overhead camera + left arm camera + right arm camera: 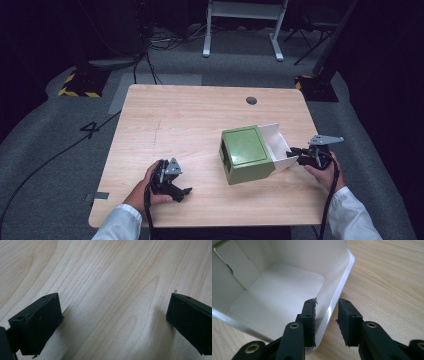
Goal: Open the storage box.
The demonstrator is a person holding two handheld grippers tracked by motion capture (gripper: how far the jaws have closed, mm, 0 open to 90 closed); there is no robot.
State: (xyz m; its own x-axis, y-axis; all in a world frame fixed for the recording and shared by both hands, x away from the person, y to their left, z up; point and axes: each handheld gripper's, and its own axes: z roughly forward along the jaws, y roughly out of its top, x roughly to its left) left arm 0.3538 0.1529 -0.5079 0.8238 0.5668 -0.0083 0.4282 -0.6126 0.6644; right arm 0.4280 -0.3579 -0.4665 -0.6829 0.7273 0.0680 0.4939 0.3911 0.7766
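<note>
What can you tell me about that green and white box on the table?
The green cardboard-looking box with a white inner tray lies on the pale wooden table, right of centre. Its green sleeve looks square and matte; the white tray is slid partly out and looks empty. The right gripper straddles the tray's wall, one jaw inside, one outside, not yet closed.

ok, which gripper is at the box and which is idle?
The right gripper, jaws straddling the white tray's wall beside the green box. The left gripper sits open over bare table.

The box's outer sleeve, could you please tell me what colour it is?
Green, seen best in the high view; the sleeve surrounds a white inner tray.
</note>
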